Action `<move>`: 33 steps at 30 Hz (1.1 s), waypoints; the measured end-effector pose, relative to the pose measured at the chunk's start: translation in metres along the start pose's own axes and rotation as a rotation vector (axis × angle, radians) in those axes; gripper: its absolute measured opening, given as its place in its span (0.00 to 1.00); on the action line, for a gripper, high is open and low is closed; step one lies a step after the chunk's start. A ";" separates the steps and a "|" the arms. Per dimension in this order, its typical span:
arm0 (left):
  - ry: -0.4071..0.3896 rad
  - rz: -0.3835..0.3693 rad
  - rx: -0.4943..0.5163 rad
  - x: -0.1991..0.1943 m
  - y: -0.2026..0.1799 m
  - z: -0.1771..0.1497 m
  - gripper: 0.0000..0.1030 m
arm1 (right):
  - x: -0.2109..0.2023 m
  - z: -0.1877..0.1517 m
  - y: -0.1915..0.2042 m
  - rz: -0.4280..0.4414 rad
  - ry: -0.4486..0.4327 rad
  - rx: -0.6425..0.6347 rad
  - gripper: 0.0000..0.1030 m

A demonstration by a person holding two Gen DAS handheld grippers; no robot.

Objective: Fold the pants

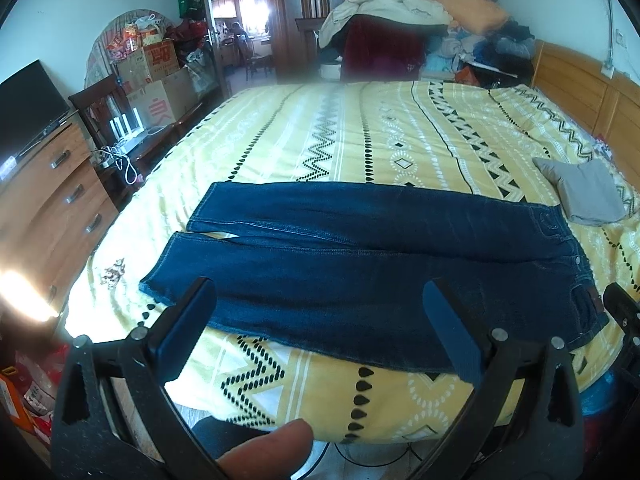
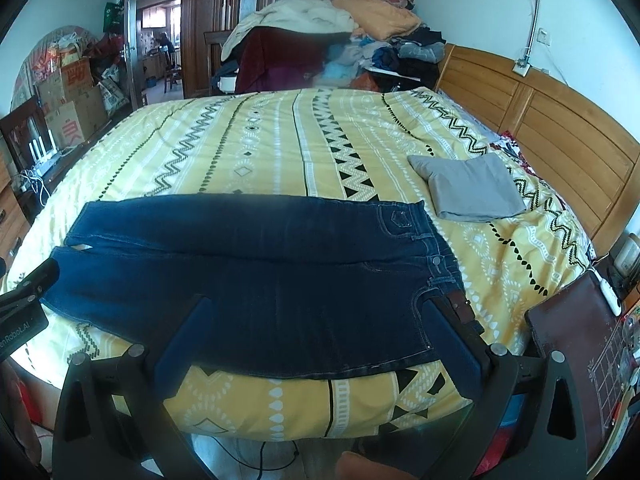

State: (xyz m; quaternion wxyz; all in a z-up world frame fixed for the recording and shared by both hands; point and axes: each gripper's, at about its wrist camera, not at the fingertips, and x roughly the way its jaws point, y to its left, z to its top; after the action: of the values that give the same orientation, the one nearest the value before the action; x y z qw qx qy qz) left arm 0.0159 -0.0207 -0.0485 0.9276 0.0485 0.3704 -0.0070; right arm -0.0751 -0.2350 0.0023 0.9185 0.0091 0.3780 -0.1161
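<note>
Dark blue jeans (image 1: 360,256) lie flat across the near part of the bed, legs side by side pointing left, waistband at the right. They also show in the right wrist view (image 2: 256,272). My left gripper (image 1: 320,300) is open and empty, held above the near leg, nearer the cuffs. My right gripper (image 2: 320,312) is open and empty, held above the near edge by the waistband, its right finger (image 2: 456,344) beside the brown leather patch (image 2: 460,304). Each gripper shows at the edge of the other's view.
The bed has a yellow patterned cover (image 1: 360,132). A folded grey garment (image 2: 468,188) lies right of the jeans. A pile of clothes (image 2: 340,36) stands beyond the bed's far side. A wooden headboard (image 2: 552,120) is at right, a dresser (image 1: 44,200) at left.
</note>
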 end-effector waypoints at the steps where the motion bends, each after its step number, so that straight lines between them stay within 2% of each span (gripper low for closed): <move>1: 0.010 0.007 0.014 0.008 -0.003 0.000 1.00 | 0.010 0.001 0.002 0.000 0.010 -0.001 1.00; 6: -0.048 0.044 0.076 0.065 -0.021 -0.004 1.00 | 0.071 0.002 0.015 0.058 0.017 -0.002 1.00; 10: 0.051 0.016 0.053 0.140 -0.029 -0.004 1.00 | 0.148 0.003 0.023 0.135 0.026 0.040 1.00; 11: 0.078 0.022 0.052 0.162 -0.033 -0.003 1.00 | 0.166 0.006 0.025 0.137 0.031 0.046 1.00; 16: 0.111 0.062 0.077 0.213 -0.051 -0.007 1.00 | 0.254 0.024 0.031 0.118 0.081 0.071 1.00; 19: 0.187 0.088 0.123 0.240 -0.061 -0.024 1.00 | 0.293 0.023 0.034 0.087 0.108 0.072 1.00; 21: 0.171 0.107 0.133 0.233 -0.065 -0.030 1.00 | 0.312 0.017 0.036 0.049 0.125 0.064 1.00; 24: 0.158 0.131 0.146 0.218 -0.068 -0.036 1.00 | 0.346 -0.009 0.035 0.013 0.227 0.076 1.00; 26: 0.162 0.133 0.128 0.211 -0.066 -0.039 1.00 | 0.345 -0.016 0.031 0.032 0.175 0.104 1.00; 30: 0.176 0.097 0.083 0.202 -0.061 -0.047 1.00 | 0.349 -0.015 0.031 0.025 0.185 0.096 1.00; 33: 0.195 0.036 0.022 0.198 -0.052 -0.053 1.00 | 0.349 -0.017 0.029 0.024 0.186 0.094 1.00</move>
State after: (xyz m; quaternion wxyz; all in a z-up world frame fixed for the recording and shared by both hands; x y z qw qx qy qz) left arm 0.1206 -0.0624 -0.2267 0.8865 0.0659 0.4579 0.0104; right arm 0.1599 -0.2770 -0.2548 0.8793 0.0674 0.4555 -0.1214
